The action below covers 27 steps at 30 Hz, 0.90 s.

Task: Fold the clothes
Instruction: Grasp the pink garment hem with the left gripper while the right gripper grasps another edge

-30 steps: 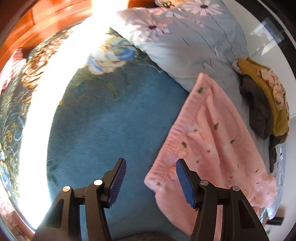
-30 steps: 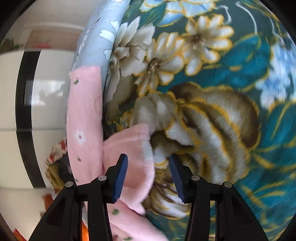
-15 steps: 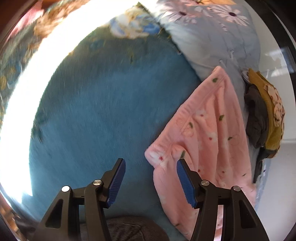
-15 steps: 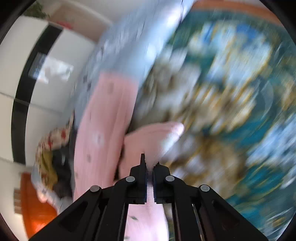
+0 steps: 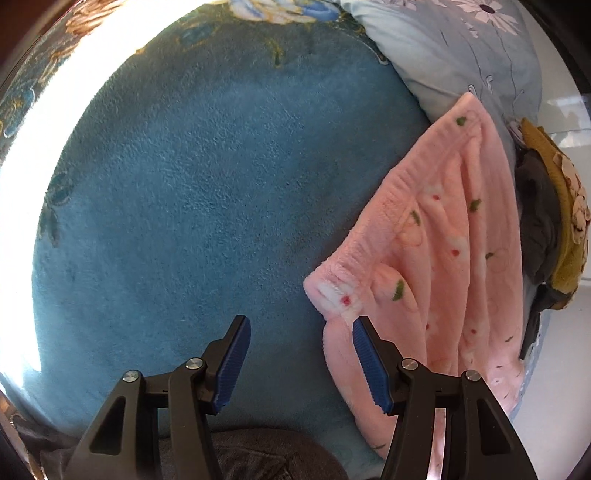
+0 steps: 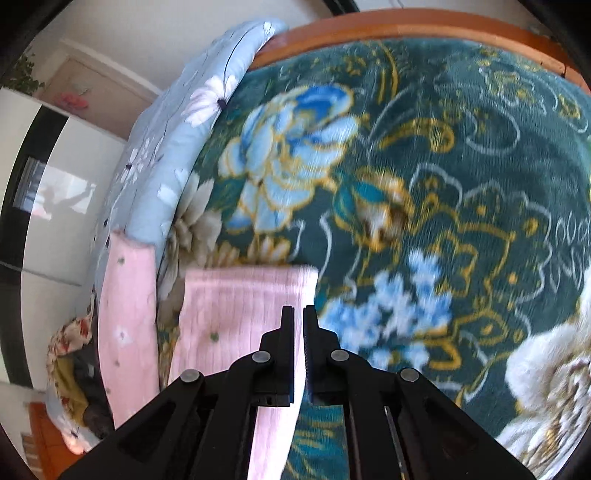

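Pink fleece pants [image 5: 443,251] with small flowers lie on a blue plush blanket [image 5: 207,206], the elastic waistband corner [image 5: 332,291] nearest my left gripper [image 5: 301,360]. That gripper is open, low over the blanket; its right pad sits at the waistband corner's edge, with bare blanket between the fingers. In the right wrist view my right gripper [image 6: 298,349] is shut on the edge of a pink pant leg [image 6: 240,314], lifted and stretched over the floral blanket [image 6: 424,177]. The other leg [image 6: 125,314] lies at the left.
A light blue daisy-print pillow [image 5: 461,55] sits beyond the pants. A heap of mustard, grey and floral clothes [image 5: 550,229] lies at the bed's right edge. A wooden bed frame [image 6: 406,26] borders the far side; white wardrobe doors [image 6: 48,192] stand beyond.
My right gripper closed on the pant leg's edge and carried it up and across the floral blanket. My left gripper sank toward the waistband corner, staying open.
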Each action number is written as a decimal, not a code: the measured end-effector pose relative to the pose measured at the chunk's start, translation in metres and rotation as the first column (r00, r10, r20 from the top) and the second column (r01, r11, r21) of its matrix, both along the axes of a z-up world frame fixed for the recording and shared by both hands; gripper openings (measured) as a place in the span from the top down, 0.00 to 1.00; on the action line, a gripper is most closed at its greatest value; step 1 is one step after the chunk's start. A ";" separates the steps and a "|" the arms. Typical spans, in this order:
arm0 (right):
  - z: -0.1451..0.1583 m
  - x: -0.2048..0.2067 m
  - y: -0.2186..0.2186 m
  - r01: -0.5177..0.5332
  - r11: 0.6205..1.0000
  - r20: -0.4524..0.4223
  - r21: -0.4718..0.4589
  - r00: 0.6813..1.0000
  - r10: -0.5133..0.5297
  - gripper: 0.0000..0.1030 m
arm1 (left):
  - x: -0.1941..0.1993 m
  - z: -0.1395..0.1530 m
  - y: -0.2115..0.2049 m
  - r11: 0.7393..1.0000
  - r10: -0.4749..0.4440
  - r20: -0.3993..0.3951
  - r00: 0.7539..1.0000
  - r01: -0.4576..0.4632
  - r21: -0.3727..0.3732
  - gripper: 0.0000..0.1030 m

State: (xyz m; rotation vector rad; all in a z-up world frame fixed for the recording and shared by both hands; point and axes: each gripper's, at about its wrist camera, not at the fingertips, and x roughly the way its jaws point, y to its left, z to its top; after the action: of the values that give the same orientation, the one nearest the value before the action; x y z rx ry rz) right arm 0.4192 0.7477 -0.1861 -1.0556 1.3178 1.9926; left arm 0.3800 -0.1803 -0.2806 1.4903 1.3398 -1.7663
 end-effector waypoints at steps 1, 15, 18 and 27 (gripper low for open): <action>0.000 0.001 -0.007 -0.016 1.000 -0.004 -0.007 1.000 0.016 0.95 | -0.002 -0.002 0.000 1.000 0.003 -0.005 1.000 -0.003 0.005 0.40; -0.029 -0.004 -0.047 -0.012 0.994 0.024 -0.109 1.000 0.014 0.54 | -0.041 -0.031 0.015 0.998 -0.055 0.026 0.998 0.056 -0.034 0.49; -0.037 -0.002 -0.046 0.038 0.992 0.037 -0.124 0.999 -0.034 0.54 | -0.038 -0.031 0.012 0.999 -0.034 0.005 0.999 0.034 -0.034 0.65; -0.034 -0.003 -0.044 0.087 0.971 -0.045 -0.224 0.994 -0.100 0.96 | -0.038 0.016 0.001 0.995 0.010 -0.145 0.989 -0.024 -0.095 0.81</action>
State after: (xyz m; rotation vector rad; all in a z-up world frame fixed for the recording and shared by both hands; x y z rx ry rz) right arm 0.4157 0.7032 -0.2199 -1.0212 1.6201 1.8499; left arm 0.3424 -0.1794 -0.2644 1.3177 1.3112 -1.9310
